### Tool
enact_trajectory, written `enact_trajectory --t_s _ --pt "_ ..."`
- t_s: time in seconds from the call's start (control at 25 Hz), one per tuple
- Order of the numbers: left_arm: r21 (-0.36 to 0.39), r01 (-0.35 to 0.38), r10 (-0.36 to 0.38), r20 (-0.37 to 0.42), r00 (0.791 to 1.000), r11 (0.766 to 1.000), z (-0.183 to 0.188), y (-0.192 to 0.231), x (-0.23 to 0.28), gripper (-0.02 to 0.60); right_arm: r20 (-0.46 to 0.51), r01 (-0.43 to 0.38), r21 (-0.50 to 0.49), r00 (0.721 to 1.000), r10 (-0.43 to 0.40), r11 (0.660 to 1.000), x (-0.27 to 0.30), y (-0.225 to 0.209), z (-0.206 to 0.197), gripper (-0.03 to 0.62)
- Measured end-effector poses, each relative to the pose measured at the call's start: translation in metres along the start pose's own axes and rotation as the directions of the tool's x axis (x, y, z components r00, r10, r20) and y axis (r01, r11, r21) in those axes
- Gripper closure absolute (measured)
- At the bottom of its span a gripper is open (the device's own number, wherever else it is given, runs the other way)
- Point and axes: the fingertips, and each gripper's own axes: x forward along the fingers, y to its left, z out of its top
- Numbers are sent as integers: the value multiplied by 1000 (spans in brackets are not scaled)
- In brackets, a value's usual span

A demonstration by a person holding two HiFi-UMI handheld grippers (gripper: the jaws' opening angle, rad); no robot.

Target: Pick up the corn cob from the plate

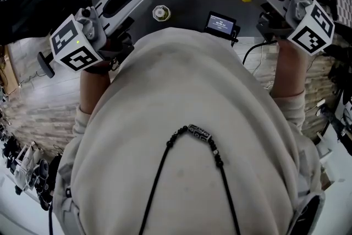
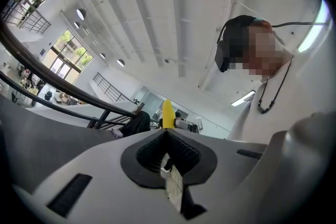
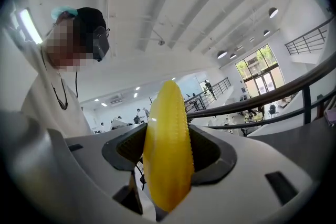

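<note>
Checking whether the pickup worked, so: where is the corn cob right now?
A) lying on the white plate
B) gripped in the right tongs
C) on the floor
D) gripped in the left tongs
B: in the right gripper view the yellow corn cob sits pinched between the right tongs, while the left tongs are shut and empty.

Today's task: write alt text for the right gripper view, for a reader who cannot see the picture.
A yellow corn cob stands clamped between two grey jaws, filling the middle of the view. Behind it, a person in a pale top and dark necklace is at the left, under a white ceiling, with a dark railing at the right.
</note>
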Motion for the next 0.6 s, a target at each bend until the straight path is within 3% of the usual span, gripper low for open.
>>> enact_trajectory --t_s 0.6 --pt "-3 -1 1 11 1000 1000 -1 -8 -9 580 -16 -57 -29 998 56 998 11 26 6 333"
